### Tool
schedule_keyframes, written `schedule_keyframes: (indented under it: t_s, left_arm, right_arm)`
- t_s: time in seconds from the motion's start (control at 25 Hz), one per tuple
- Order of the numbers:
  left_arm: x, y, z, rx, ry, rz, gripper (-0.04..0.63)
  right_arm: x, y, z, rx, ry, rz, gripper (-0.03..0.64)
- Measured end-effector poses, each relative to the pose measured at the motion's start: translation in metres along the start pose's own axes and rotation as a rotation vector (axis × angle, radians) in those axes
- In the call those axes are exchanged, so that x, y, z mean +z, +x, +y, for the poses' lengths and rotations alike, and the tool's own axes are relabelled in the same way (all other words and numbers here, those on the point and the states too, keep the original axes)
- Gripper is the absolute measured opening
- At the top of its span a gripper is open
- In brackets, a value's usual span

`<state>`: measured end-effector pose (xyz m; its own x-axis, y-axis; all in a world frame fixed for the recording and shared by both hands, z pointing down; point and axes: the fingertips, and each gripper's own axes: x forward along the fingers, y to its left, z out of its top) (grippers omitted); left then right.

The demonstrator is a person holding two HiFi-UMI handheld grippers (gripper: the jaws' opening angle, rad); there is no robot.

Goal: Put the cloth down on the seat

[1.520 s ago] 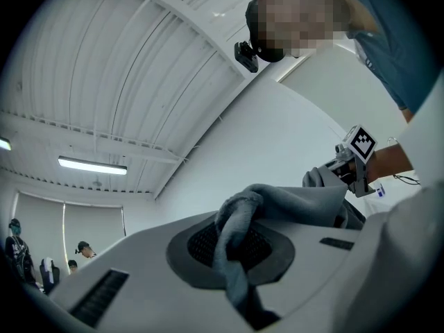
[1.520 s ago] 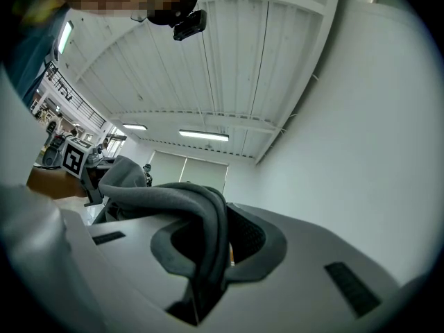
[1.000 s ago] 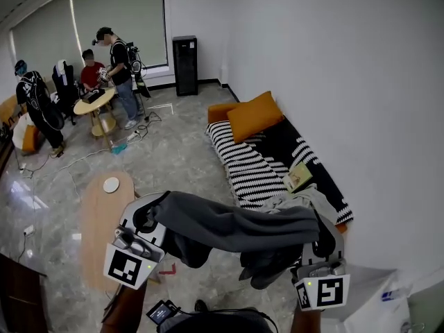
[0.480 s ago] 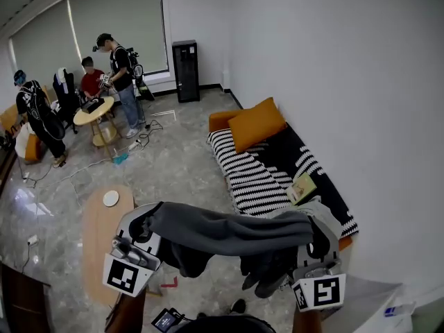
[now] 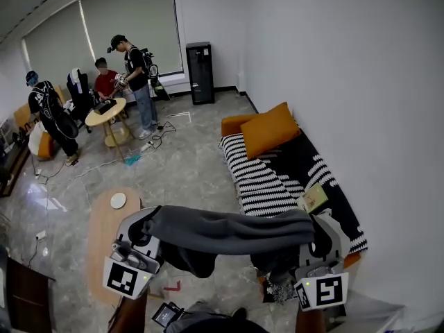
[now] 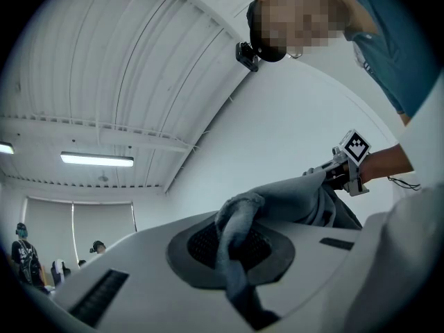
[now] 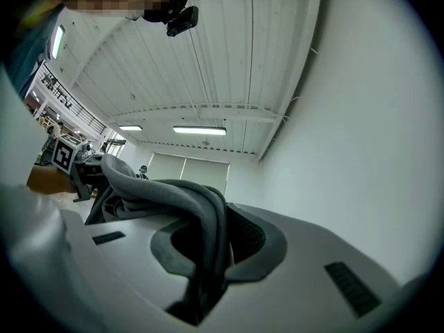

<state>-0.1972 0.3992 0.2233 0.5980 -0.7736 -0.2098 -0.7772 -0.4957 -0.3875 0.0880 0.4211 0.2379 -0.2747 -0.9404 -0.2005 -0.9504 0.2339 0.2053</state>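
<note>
My left gripper (image 5: 147,222) pinched shut on one end of the grey cloth (image 5: 229,232), my right gripper (image 5: 320,233) clamped on the other end, cloth stretched in the air between them, striped sofa seat (image 5: 267,179) ahead of my right gripper, orange cushion (image 5: 269,129) beyond.

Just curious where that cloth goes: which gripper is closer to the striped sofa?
Right. The right gripper, shut on the grey cloth, is at the near end of the sofa; the left gripper, holding the other end, is by the wooden table.

Bright ceiling striplights (fisheye edges), sharp focus
</note>
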Motion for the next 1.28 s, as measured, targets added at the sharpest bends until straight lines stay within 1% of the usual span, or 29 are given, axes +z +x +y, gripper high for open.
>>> schedule_keyframes:
  t_s: [0.16,0.28,0.44,0.56,0.64,0.72,0.84,0.96,1.12,1.28]
  left_arm:
    - [-0.008,0.017,0.011,-0.012,0.000,-0.010,0.008]
    - [-0.023,0.031,0.021,-0.033,-0.003,-0.006,0.008]
    - [-0.036,0.049,0.049,-0.052,-0.021,-0.030,0.008]
    - [-0.047,0.062,0.069,-0.072,-0.008,-0.038,0.008]
    - [-0.055,0.069,0.082,-0.083,-0.014,-0.051,0.008]
    - [-0.062,0.076,0.093,-0.094,-0.031,-0.065,0.008]
    - [-0.074,0.088,0.105,-0.112,-0.035,-0.064,0.008]
    - [-0.084,0.100,0.113,-0.114,-0.059,-0.066,0.008]
    - [-0.101,0.125,0.118,-0.112,-0.045,-0.044,0.008]
    - [-0.104,0.151,0.123,-0.089,-0.051,-0.033,0.008]
  right_arm:
    - [-0.004,0.021,-0.002,-0.010,0.001,0.006,0.051]
    - [-0.011,0.036,-0.001,-0.024,0.000,0.018,0.051]
    - [-0.013,0.063,0.006,-0.047,-0.022,0.032,0.051]
    - [-0.014,0.085,0.011,-0.070,-0.035,0.034,0.052]
    - [-0.014,0.097,0.017,-0.085,-0.045,0.037,0.052]
    - [-0.016,0.108,0.021,-0.096,-0.054,0.042,0.052]
    - [-0.020,0.122,0.024,-0.112,-0.057,0.053,0.052]
    - [-0.029,0.137,0.024,-0.106,-0.063,0.076,0.051]
    - [-0.043,0.163,0.009,-0.094,-0.054,0.080,0.051]
    - [-0.053,0.192,-0.009,-0.063,-0.042,0.074,0.052]
